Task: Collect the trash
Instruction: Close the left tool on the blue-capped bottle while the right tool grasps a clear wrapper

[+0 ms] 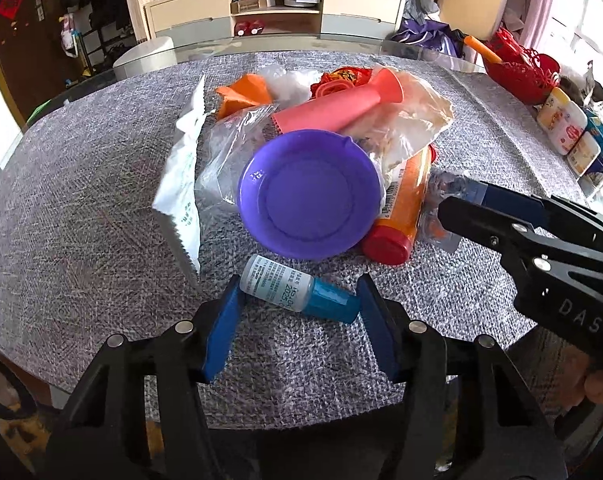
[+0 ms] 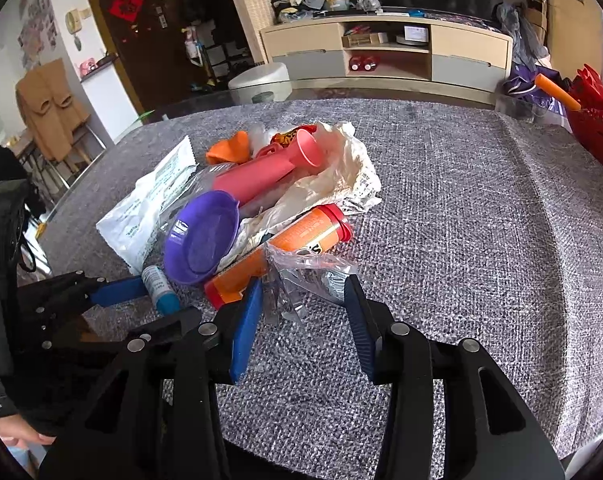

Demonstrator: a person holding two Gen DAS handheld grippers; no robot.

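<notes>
A trash pile lies on the grey cloth table (image 1: 81, 208): a purple bowl (image 1: 309, 196), a pink tube (image 1: 337, 110), an orange bottle with red cap (image 1: 401, 208), a white packet (image 1: 181, 184), crumpled plastic bags (image 1: 413, 120). A small bottle with a blue cap (image 1: 297, 290) lies between the fingers of my open left gripper (image 1: 299, 300), ends close to the pads. My right gripper (image 2: 301, 292) is open around a clear crumpled wrapper (image 2: 305, 276) beside the orange bottle (image 2: 293, 244). It also shows in the left wrist view (image 1: 457, 204).
A red basket (image 1: 517, 68) and small jars (image 1: 565, 124) stand at the table's right edge. A TV cabinet (image 1: 277, 12) stands beyond the table. The bowl (image 2: 201, 236) and the small bottle (image 2: 159, 288) show in the right wrist view too.
</notes>
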